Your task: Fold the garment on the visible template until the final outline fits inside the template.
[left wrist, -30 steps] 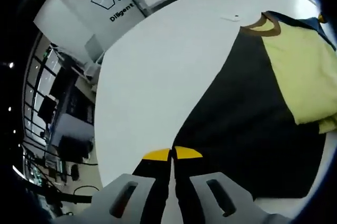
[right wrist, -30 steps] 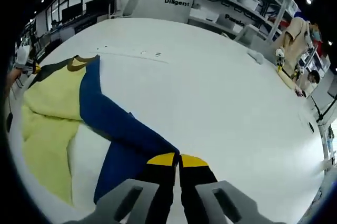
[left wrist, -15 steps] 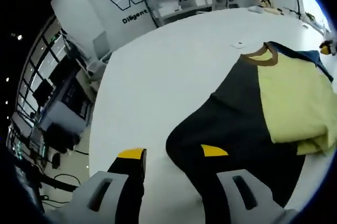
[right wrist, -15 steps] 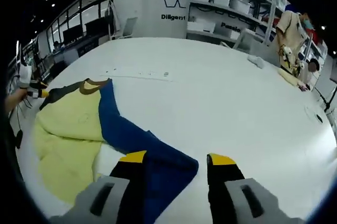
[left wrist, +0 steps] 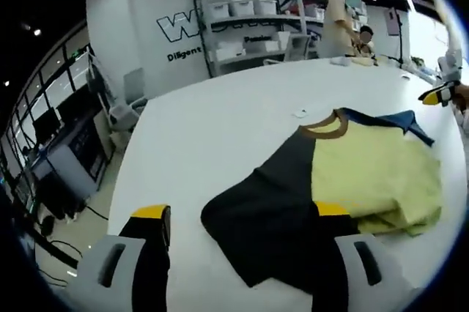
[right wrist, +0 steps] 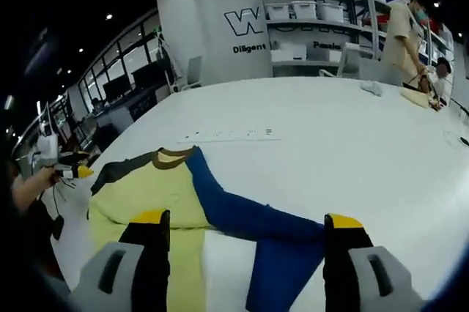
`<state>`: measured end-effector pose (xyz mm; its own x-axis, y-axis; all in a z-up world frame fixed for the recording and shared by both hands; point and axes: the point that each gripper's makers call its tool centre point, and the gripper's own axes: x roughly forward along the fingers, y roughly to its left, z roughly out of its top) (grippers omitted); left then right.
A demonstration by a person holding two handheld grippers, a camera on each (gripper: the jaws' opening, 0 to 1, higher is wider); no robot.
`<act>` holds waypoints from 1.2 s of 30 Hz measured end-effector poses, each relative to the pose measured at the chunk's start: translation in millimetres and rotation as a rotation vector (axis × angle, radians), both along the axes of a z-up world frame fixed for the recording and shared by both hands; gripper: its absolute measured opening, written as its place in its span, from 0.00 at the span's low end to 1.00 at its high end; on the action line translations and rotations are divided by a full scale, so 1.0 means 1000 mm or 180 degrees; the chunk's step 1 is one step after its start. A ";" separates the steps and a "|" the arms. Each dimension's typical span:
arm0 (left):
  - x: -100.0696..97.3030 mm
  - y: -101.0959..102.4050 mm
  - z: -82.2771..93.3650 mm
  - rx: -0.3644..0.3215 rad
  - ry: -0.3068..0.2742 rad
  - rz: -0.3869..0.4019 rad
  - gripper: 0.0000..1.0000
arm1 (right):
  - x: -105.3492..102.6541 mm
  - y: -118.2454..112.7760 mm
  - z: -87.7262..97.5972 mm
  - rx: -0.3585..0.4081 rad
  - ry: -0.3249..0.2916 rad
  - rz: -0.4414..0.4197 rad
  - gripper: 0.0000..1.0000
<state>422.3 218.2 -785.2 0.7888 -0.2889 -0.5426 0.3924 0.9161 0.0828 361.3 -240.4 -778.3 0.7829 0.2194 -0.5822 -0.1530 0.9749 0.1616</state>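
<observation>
The garment lies flat on the white table (left wrist: 220,129). It has a yellow body (left wrist: 374,176), a brown collar (left wrist: 326,127), a black sleeve (left wrist: 271,217) and a blue sleeve (right wrist: 256,220). My left gripper (left wrist: 240,213) is open, its jaws wide apart above the black sleeve's end and holding nothing. My right gripper (right wrist: 247,218) is also open, over the blue sleeve, with nothing between its jaws. The yellow body (right wrist: 146,191) and collar (right wrist: 172,157) lie to its left. Each gripper appears at the edge of the other's view: the right gripper (left wrist: 440,96) and the left gripper (right wrist: 73,171).
A row of small marks (right wrist: 227,135) runs across the table beyond the collar. Shelves with white bins (left wrist: 249,15) and a wall with lettering stand behind the table. A person (right wrist: 407,30) works at the far end. The table edge (left wrist: 121,195) drops off to the left.
Both grippers went from shut on the sleeve ends to open. The black and blue sleeves now lie released on the table, and both cameras have lifted and drawn back.
</observation>
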 end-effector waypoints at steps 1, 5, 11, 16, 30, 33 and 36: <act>-0.005 -0.001 -0.001 -0.0008 0.0057 0.0021 0.78 | -0.003 0.005 -0.002 0.0013 0.0022 0.0036 0.85; -0.018 -0.011 -0.001 -0.0013 0.0053 -0.0072 0.76 | -0.013 0.017 -0.005 0.0022 0.0045 0.0128 0.85; -0.045 -0.034 -0.007 -0.0099 0.0058 -0.0228 0.71 | -0.035 0.040 -0.009 0.0032 0.0083 0.0346 0.85; -0.061 -0.054 -0.012 -0.0172 0.0018 -0.0396 0.63 | -0.048 0.053 -0.014 0.0097 0.0079 0.0422 0.88; -0.078 -0.100 -0.040 -0.0235 0.0156 -0.0740 0.38 | -0.080 0.084 -0.044 -0.0258 0.0226 0.0868 0.78; -0.076 -0.104 -0.042 -0.0360 0.0197 -0.0698 0.33 | -0.085 0.088 -0.052 -0.0227 0.0276 0.0895 0.77; -0.076 -0.105 -0.052 -0.0328 0.0279 -0.0668 0.31 | -0.088 0.087 -0.060 -0.0151 0.0359 0.0860 0.74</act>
